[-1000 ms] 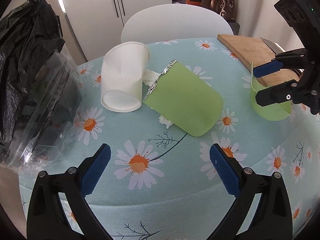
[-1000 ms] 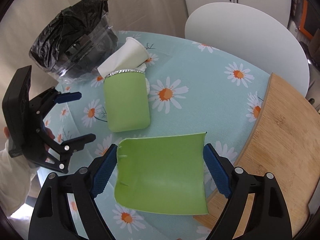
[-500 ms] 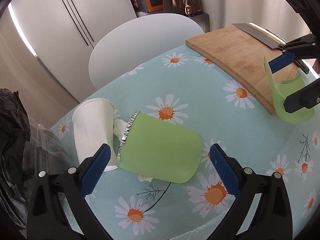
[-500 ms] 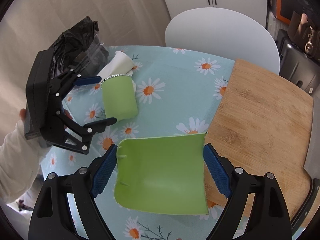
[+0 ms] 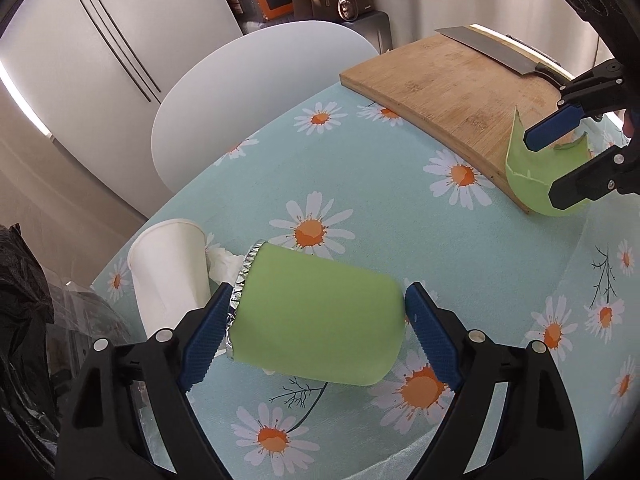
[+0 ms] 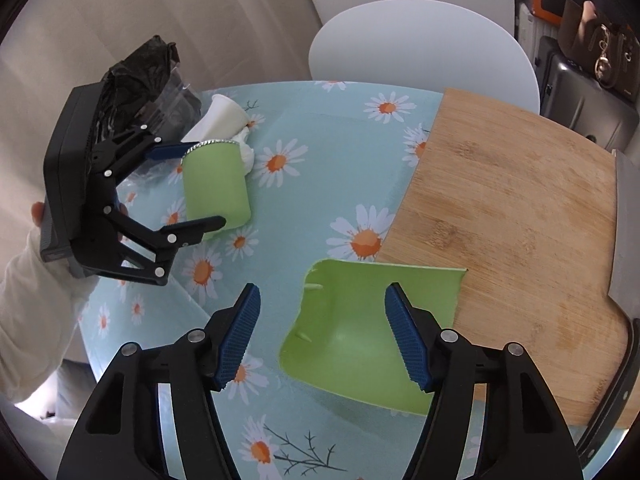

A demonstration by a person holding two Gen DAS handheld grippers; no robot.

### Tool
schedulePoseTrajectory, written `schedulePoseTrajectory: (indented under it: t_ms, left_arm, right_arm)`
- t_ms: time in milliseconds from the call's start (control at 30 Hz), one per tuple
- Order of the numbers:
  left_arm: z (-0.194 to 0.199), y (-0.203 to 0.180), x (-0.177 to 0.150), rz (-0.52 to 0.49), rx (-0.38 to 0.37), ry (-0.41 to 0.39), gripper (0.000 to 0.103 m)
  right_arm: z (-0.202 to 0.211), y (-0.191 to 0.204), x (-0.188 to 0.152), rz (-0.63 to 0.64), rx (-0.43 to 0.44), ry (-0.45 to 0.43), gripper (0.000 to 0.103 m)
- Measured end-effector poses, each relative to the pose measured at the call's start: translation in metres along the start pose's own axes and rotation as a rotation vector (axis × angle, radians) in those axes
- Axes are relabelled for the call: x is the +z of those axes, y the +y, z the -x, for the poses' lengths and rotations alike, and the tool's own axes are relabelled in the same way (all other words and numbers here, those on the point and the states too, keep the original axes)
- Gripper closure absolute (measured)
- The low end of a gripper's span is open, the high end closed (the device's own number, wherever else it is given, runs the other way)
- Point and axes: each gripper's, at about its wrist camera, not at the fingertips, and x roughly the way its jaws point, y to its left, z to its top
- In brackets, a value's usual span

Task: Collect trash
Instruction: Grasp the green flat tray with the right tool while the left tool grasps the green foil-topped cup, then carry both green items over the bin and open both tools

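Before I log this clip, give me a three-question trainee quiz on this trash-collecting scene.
1. True or false: the steel cleaver lies on the bamboo cutting board.
2. Which piece of trash sits between the closing jaws of the left gripper? A. the white paper cup B. the foil-rimmed green cup C. the torn green plastic piece
3. Fill in: the black rubbish bag stands at the table's ___ end as the right wrist camera sees it.

Key: 1 true; 2 B; 3 left. For reference, the right gripper is closing around the torn piece's left edge.
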Motion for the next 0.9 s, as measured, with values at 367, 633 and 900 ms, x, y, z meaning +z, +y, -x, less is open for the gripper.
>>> schedulePoseTrajectory:
  t_ms: [367,633,900]
  left_arm:
    - [0.048,0.003,-0.022,0.093,0.006,-0.030,0.018]
    - [0.063,0.003,-0.044,0.145,0.021,-0.013,0.018]
    - [0.074,0.005,-0.063,0.186,0.039,0.006,0.018]
  right_arm:
    - [0.015,0.012,-0.004,0.052,-0.058,-0.055,0.018]
    - [0.005,-0.007,-0.006,-0.013,-0.155,-0.041,0.016]
    - [-0.018,-0.003,-0.005,-0.012,-0.187,0.008,0.029]
